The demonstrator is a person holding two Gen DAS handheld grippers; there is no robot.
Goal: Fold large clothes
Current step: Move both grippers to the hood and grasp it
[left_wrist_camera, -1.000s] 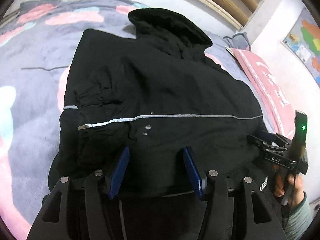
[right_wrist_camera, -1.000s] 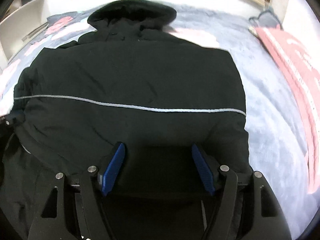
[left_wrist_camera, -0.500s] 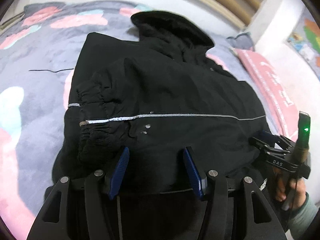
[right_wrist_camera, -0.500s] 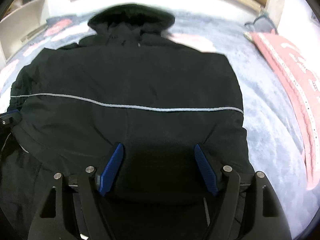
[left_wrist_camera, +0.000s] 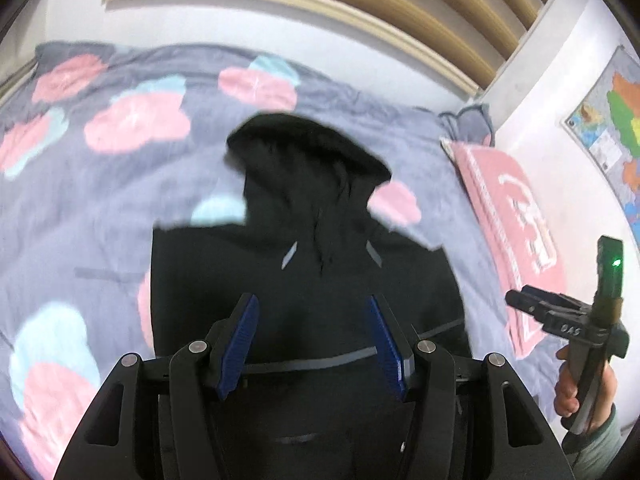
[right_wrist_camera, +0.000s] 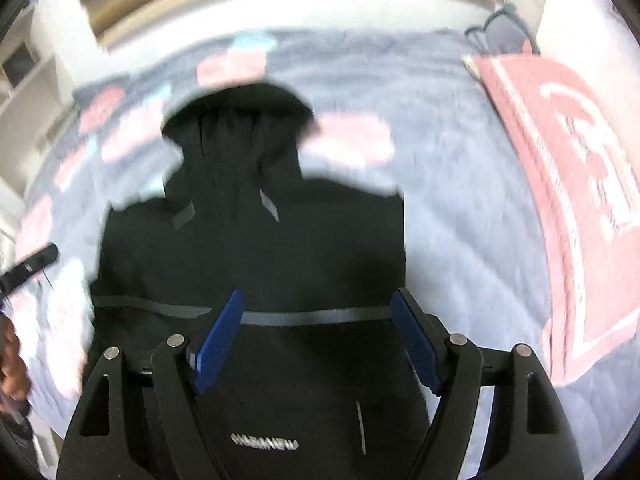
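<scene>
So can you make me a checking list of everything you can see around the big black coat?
Surface: grey blanket with pink and blue blotches covers the bed.
Job's things: black jacket lies spread out, hood at the far end, a grey stripe across it.
Clutter: pink cloth lies to the right of the jacket.
Grippers: left gripper and right gripper are both open above the jacket, gripping nothing.
Cables: nothing seen.
Surroundings: wooden slats behind the bed, a coloured map on the right wall.
</scene>
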